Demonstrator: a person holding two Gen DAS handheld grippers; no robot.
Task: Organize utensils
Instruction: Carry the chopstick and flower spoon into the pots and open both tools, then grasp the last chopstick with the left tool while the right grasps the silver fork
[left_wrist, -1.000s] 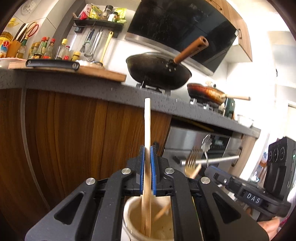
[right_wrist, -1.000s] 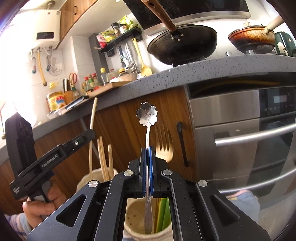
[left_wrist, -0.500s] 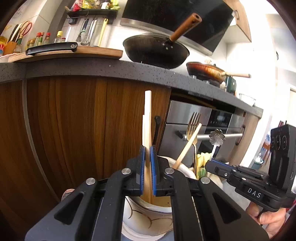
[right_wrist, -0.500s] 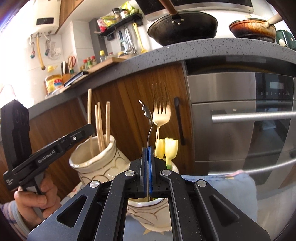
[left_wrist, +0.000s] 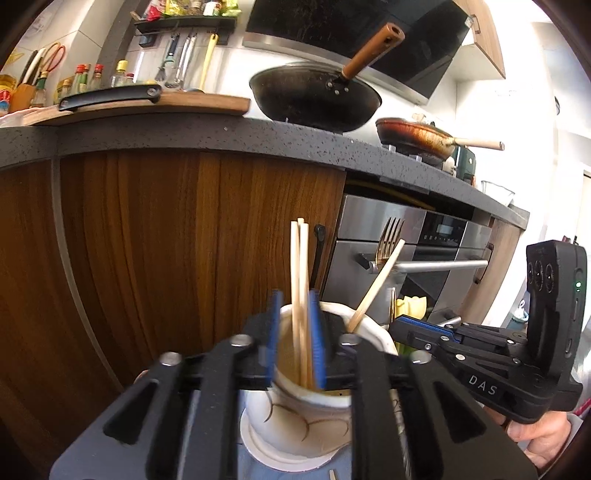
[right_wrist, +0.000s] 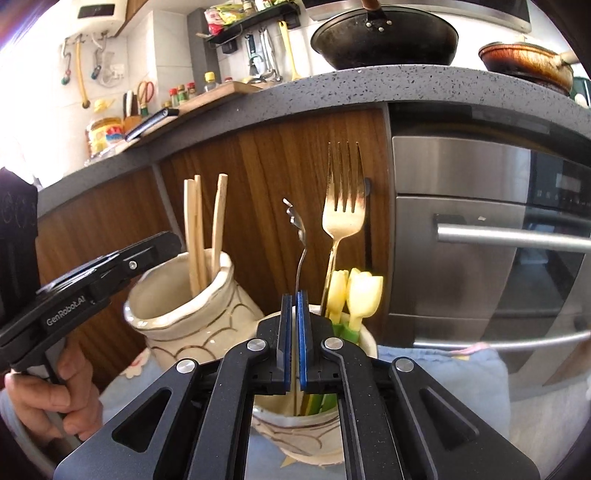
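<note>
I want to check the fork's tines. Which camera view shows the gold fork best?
The right wrist view: the gold fork stands upright, close and unobstructed, tines sharp. The left wrist view shows it smaller, farther off, with a chopstick crossing it.

Chopsticks (left_wrist: 299, 295) between parted left fingers (left_wrist: 274, 332).

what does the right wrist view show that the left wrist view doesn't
Only the right wrist view shows the flower-ended spoon standing between the slightly parted right gripper pads, the second jar holding it, and the wall heater.

Only the left wrist view shows the range hood and the left gripper open around the chopsticks.

Both show the chopstick jar, the gold fork, the yellow tulip-shaped handles, the wok and the oven.
</note>
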